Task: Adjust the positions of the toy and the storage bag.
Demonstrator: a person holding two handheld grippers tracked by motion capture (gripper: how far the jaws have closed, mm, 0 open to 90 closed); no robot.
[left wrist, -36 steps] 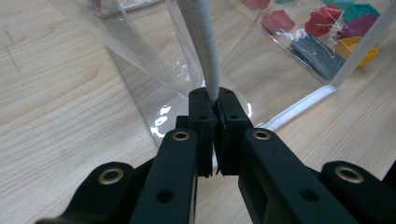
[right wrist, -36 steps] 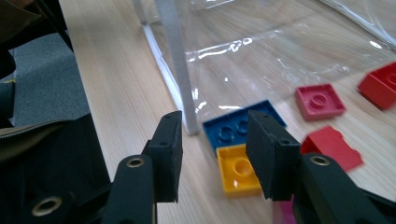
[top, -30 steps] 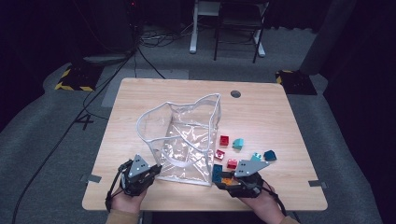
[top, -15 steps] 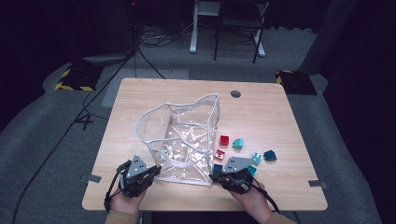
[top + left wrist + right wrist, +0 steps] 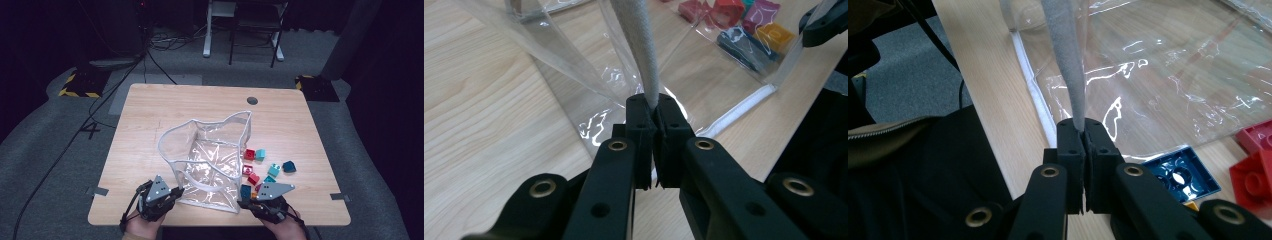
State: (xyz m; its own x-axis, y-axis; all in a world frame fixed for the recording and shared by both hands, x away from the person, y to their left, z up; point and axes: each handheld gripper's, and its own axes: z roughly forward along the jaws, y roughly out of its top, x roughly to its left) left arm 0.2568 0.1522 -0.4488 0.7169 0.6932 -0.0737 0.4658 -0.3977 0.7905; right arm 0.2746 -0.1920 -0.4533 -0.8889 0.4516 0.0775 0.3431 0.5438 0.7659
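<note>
Bag [image 5: 212, 165]: clear glossy plastic film, creased, edged with matt woven cloth binding [image 5: 644, 50]. Table [image 5: 150, 115]: pale smooth wood-grain top. Bricks [image 5: 274, 169]: shiny hard plastic.

table [image 5: 150, 125]: bears everything here
bag [image 5: 210, 155]: on the table, middle to near edge, mouth upward
bricks [image 5: 265, 167]: on the table, just right of the bag, some touching its side
left gripper [image 5: 159, 197]: at the bag's near left corner, on its rim
right gripper [image 5: 262, 200]: at the bag's near right corner, bricks just behind
cable hole [image 5: 252, 100]: far side, behind the bag
</note>
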